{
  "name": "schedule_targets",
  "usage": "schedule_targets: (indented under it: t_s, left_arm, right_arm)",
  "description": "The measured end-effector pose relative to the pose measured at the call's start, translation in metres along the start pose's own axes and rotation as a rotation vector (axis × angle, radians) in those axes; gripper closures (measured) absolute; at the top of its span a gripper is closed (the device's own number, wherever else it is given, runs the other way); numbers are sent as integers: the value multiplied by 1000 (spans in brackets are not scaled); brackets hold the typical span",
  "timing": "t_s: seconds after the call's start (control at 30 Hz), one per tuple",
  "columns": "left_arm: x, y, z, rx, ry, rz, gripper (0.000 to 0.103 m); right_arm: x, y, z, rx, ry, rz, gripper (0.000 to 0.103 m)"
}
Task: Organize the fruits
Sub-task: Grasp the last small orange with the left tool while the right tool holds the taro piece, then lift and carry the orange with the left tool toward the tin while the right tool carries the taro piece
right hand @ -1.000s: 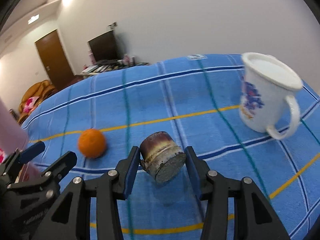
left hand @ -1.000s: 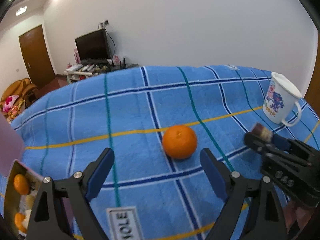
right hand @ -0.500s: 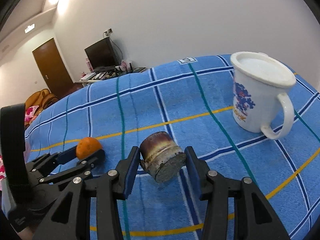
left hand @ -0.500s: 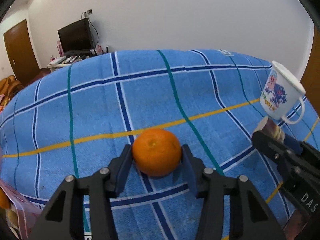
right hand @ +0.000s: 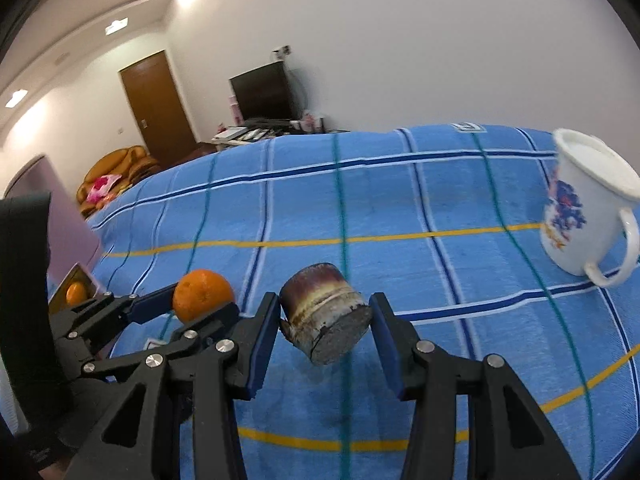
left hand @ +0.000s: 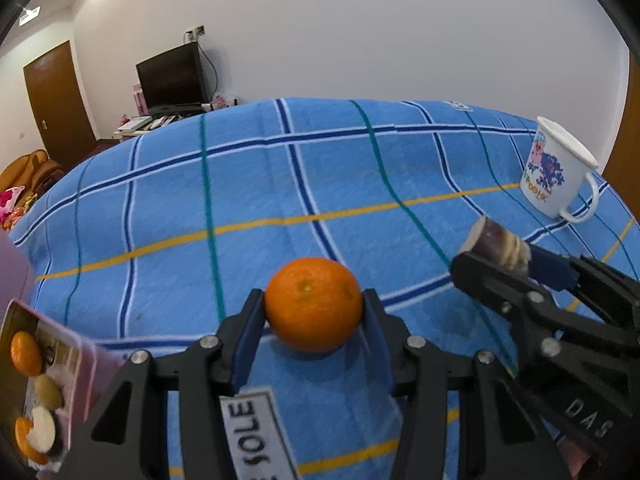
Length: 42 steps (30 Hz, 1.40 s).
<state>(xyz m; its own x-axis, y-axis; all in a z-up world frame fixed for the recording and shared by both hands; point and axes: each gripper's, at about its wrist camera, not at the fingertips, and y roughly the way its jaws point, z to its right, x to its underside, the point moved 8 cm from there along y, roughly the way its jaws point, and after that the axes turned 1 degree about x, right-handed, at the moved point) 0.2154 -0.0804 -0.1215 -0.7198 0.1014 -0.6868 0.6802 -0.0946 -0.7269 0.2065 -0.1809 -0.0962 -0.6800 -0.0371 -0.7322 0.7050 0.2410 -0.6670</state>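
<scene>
Orange sits between the blue pads of the left gripper, both pads pressed to its sides; jaws have just been closing and are now clamped on the fruit. Whether it has left the cloth cannot be told. Same orange shows in the right wrist view, held at the tip of the left gripper, which enters from the left edge.

Right gripper grips a short, stubby cylinder w/ purplish-brown skin and a grey cut face, prob. a piece of sugar cane; pads touch both sides and it hangs clear of the cloth, cut face toward the camera, a shadow under it. In the left wrist view the right gripper comes in from the right, w/ the cane piece sticking out past its tip.

Surface: blue checked cloth w/ dark blue, white, teal and yellow lines. A white label reading "SOLE" lies on it just below the orange, btw. the left gripper's arms.

Far right: white mug w/ blue and pink print, upright, handle to the right, well apart from both grippers; also seen in the right wrist view.

Lower left edge: tray w/ pink rim, holding small oranges and pale fruit pieces; a corner of it appears in the right wrist view.

Background: dark TV on a low stand, brown door, white wall.
</scene>
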Motion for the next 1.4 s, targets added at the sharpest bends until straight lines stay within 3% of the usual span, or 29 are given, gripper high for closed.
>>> schedule_targets:
  t_s: [0.87,1.4]
  left_arm:
    - [36,-60,-46,-95,-63,99,53]
    - [57,-96,-56,-137,-57,166,53]
  right_arm:
    - [9,-30,-54,-144,-138,119,55]
    - [18,-32,-70,-214,-155,97,55]
